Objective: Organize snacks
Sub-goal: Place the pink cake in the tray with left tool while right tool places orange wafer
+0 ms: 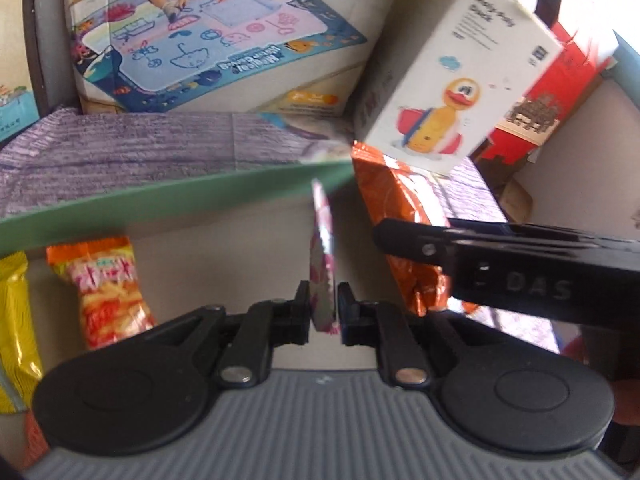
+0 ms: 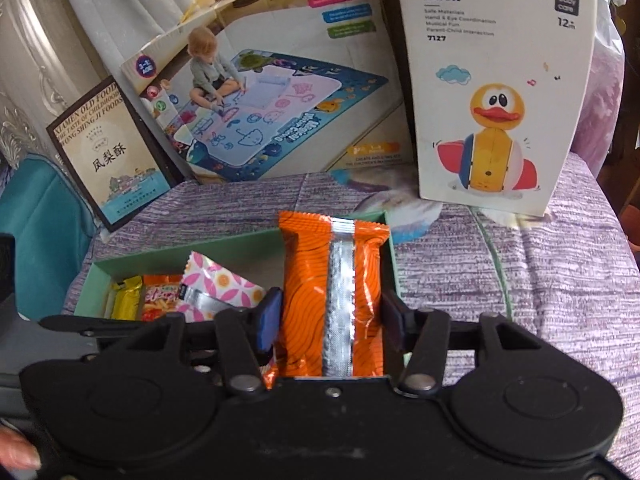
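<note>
Left wrist view: left tool (image 1: 324,308) at lower centre, jaws narrow, a pink-and-white patterned snack packet (image 1: 323,256) standing edge-on between them; a thin gap shows on the right side, so whether the pads still press it cannot be told. Beyond it, the green rim of the box (image 1: 168,204) crosses mid-frame; inside at lower left lie an orange-red snack bag (image 1: 108,292) and a yellow wrapper (image 1: 16,320). The right tool's black finger enters from the right edge over the orange packet (image 1: 404,224). Right wrist view: right tool (image 2: 330,320) at lower centre, jaws moderately wide, orange packet (image 2: 332,292) with silver seam upright between them at the right end of the green box (image 2: 240,242); left pad touches it, right pad sits just beside, grip uncertain. Purple striped cloth (image 2: 500,280) under the box. Behind: Roly-Poly Duck box (image 2: 492,92) upper right, drawing-mat box (image 2: 288,92) centre, pineapple-cake box (image 2: 108,160) left.
</note>
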`<state>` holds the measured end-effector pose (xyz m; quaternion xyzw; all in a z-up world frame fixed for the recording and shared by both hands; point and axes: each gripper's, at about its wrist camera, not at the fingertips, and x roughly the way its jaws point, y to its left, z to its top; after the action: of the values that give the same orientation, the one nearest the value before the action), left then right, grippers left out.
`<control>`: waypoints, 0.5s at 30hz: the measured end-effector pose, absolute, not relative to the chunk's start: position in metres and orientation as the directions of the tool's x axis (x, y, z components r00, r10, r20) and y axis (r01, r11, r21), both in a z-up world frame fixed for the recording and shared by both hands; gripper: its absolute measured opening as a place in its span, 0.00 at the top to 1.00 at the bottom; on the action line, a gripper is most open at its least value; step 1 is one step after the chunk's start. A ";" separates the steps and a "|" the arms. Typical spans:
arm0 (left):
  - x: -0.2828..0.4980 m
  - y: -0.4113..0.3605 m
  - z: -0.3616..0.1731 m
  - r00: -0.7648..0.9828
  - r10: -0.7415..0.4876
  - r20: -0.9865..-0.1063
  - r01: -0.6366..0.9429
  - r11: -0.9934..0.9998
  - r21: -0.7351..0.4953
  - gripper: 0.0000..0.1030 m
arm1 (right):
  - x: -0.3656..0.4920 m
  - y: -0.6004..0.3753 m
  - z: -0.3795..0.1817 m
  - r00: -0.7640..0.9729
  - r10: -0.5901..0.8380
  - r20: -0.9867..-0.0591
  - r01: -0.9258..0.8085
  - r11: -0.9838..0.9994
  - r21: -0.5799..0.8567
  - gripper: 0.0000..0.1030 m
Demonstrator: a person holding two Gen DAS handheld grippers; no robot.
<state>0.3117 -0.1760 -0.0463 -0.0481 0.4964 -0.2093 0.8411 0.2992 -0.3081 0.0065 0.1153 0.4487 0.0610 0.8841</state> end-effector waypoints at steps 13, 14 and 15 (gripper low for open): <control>0.284 -0.159 -0.030 0.504 -0.291 -0.813 0.252 0.950 -0.184 0.05 | 0.259 -0.314 0.029 0.634 0.191 -0.749 0.002 0.968 0.249 0.00; 0.278 -0.157 -0.028 0.505 -0.294 -0.811 0.255 0.949 -0.185 0.03 | 0.253 -0.316 0.029 0.634 0.195 -0.749 0.005 0.967 0.256 0.00; 0.270 -0.156 -0.026 0.507 -0.297 -0.809 0.260 0.948 -0.185 0.01 | 0.244 -0.318 0.029 0.632 0.198 -0.749 0.006 0.966 0.260 0.00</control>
<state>0.2701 -0.1557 -0.0256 -0.0199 0.4699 -0.1605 0.8678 0.2443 -0.3178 0.0293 0.1199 0.4256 0.0536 0.8953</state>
